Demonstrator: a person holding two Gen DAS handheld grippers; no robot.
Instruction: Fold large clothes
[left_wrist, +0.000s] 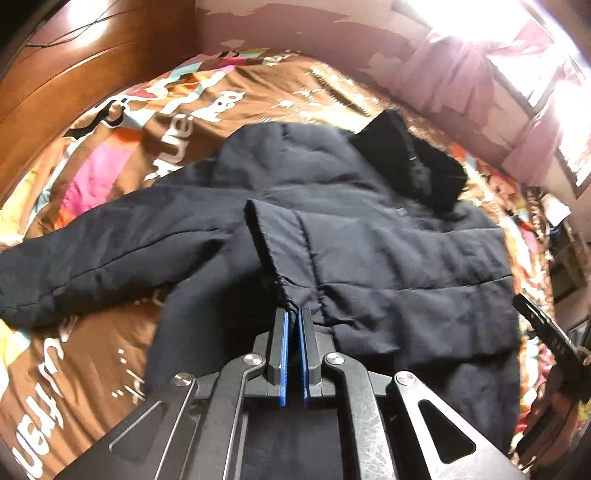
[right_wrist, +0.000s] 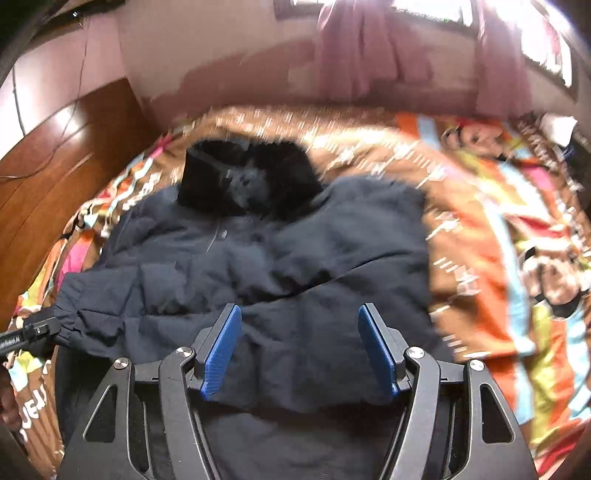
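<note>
left gripper (left_wrist: 293, 314) pinching jacket (left_wrist: 369, 229) cuff; right gripper (right_wrist: 300, 325) spread above jacket.

surface: bed (left_wrist: 92, 369), brown bedspread with colourful cartoon print and white lettering | on it: dark padded jacket (left_wrist: 369, 229) spread flat, furry black collar toward wall, one sleeve out sideways

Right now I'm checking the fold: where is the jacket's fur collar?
In the left wrist view the fur collar lies at the far end of the jacket, right of centre on the bedspread, toward the pink wall.
</note>
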